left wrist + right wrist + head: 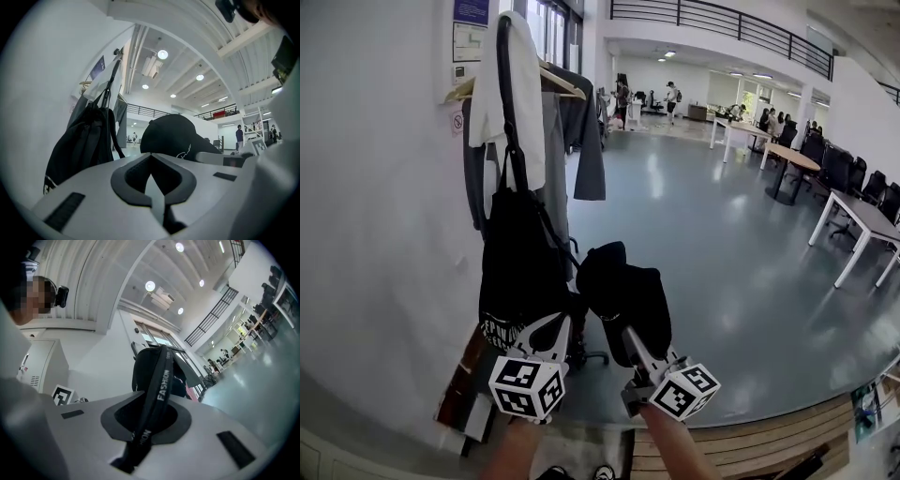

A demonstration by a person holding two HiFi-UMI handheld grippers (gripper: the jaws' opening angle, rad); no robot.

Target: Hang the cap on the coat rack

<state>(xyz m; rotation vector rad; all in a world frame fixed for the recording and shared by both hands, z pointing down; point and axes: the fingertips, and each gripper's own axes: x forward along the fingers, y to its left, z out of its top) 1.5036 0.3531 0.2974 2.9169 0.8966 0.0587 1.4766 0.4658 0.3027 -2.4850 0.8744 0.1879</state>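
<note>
The black cap (623, 295) was held up in the air by the right tongs (623, 330). These tongs were shut on the cap's back strap (157, 394), which was seen running straight between the two jaws in the right gripper view. The left tongs (561, 328) were held just beside the cap, on its left. Their jaws were pressed together, and nothing was seen between them.

The coat rack (504, 56) was placed close to the white wall (375, 234), up and to the left of the cap. Its top was crowded. A white cloth (520, 94) was draped over it, and a grey coat (581, 131) was hung on a wooden hanger (562, 84). A black bag (520, 253) was hung lower down. The cap's left edge was found very near the bag, and whether the two touched could not be told.

On the left, little room was left between the rack and the wall. On the right, a wide grey floor (722, 244) was spread out. Tables (853, 216) were set well apart from the cap, far to the right. A wooden edge (750, 441) was seen low down, near the person's arms.
</note>
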